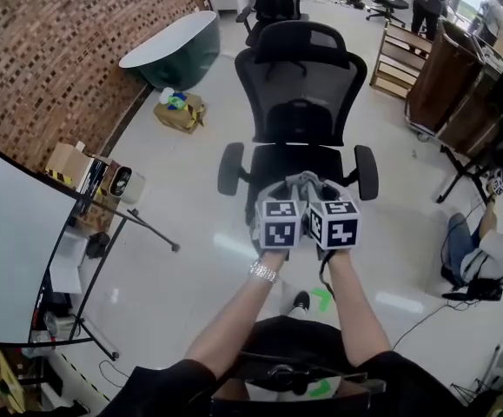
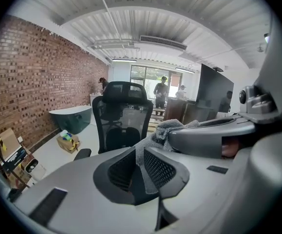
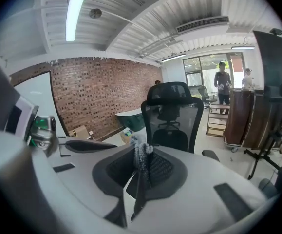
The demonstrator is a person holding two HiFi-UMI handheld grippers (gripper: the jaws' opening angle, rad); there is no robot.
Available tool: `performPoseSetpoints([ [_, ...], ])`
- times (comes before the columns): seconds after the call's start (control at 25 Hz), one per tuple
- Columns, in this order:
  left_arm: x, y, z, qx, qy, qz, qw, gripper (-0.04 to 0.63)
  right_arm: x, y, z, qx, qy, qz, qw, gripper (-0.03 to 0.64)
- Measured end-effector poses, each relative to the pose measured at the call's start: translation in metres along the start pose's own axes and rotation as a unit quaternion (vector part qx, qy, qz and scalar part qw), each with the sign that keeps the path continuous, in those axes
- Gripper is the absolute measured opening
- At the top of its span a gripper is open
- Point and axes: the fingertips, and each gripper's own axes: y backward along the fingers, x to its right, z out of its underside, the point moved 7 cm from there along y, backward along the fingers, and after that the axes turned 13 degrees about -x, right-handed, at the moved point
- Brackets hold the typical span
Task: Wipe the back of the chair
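A wristwatch sits on the left wrist, seen only from the head view. There the left gripper and right gripper are held side by side, their marker cubes covering the jaws, with a grey cloth bunched between them. Each gripper view fills that gap: the left gripper has its jaws clenched on a hanging strip of the cloth, which piles up toward 2 o'clock, and the right gripper is clamped on another fold of it. The black mesh chair stands at 12 o'clock, apart from the cloth, its seat facing the person; both gripper views show it upright. A whiteboard lies at 9 o'clock, and a cardboard box at 11 o'clock carries print too small to read. Beyond it a dark green tub sits by the brick wall
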Motion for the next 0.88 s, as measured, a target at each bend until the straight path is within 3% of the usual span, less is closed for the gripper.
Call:
performPoseSetpoints([
  [0.16,0.013,0.019,0.012,0.002,-0.005,0.005,1.0,0.058,-0.009,0.022,0.018,0.001,-0.006,-0.016,1.0,0.048],
  [0.4,0.019,0.037,0.009,0.014,-0.027,0.022,0.9993,0.058,-0.017,0.04,0.023,0.015,-0.013,0.003,1.0,0.046],
  [0.88,0.01,0.043,-0.001,0.024,-0.02,0.038,0.9988,0.058,-0.028,0.042,0.01,0.013,-0.014,-0.013,1.0,0.046],
])
